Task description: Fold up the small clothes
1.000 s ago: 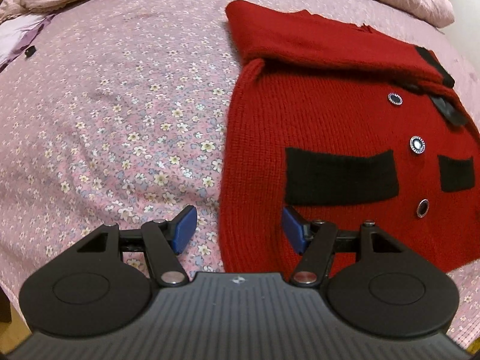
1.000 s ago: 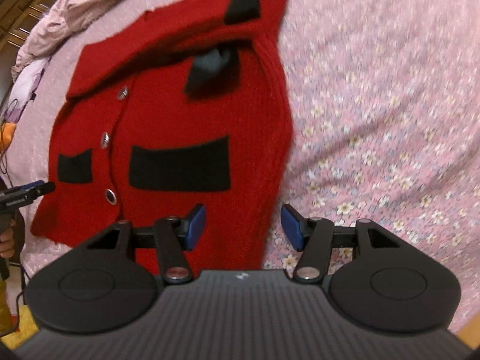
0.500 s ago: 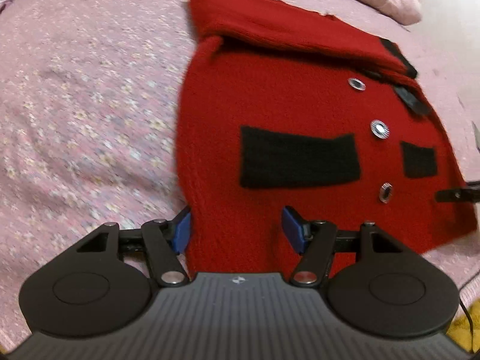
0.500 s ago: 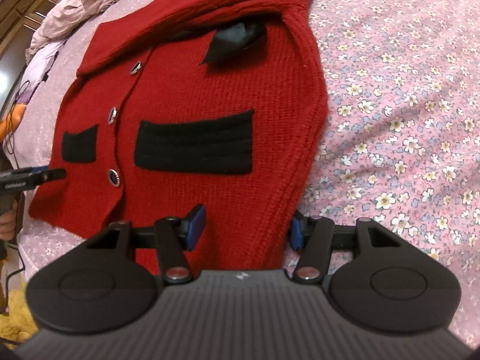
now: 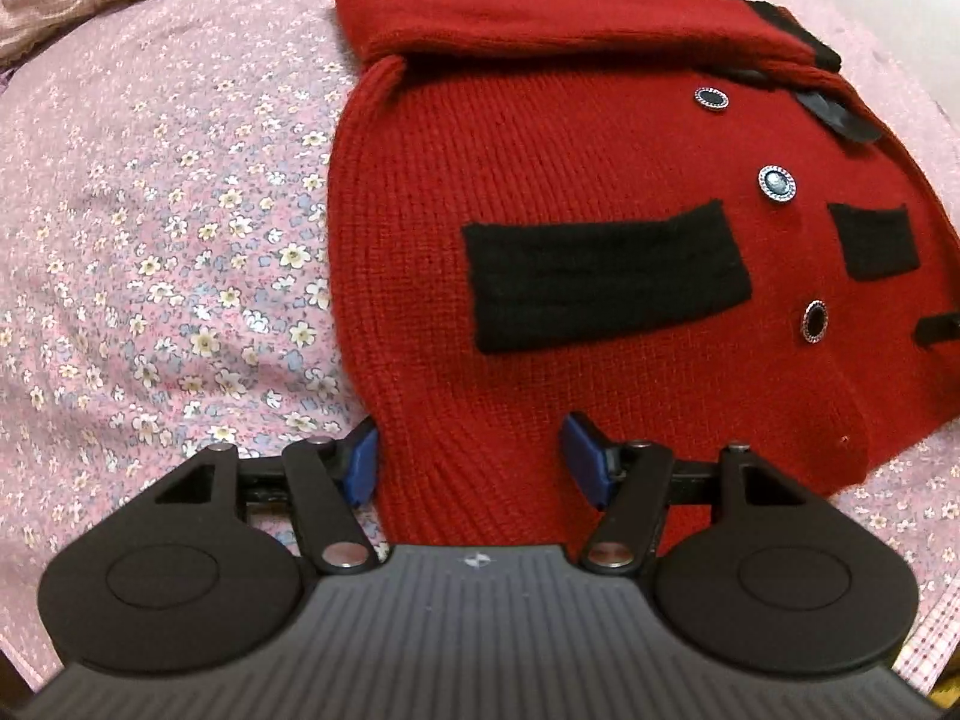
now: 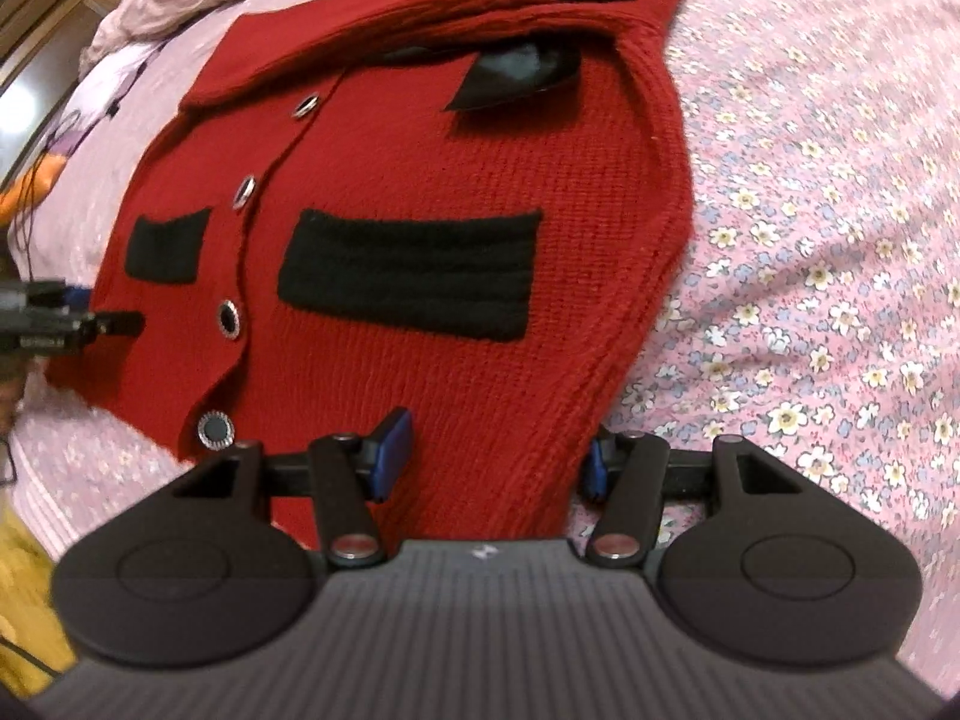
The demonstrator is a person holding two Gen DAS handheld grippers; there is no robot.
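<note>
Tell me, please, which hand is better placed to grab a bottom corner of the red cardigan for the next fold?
Neither clearly: each is set at its own corner. The left gripper straddles the hem of the red cardigan at one side edge, the right gripper at the other. Both stand open, so lifting together looks sensible.
</note>
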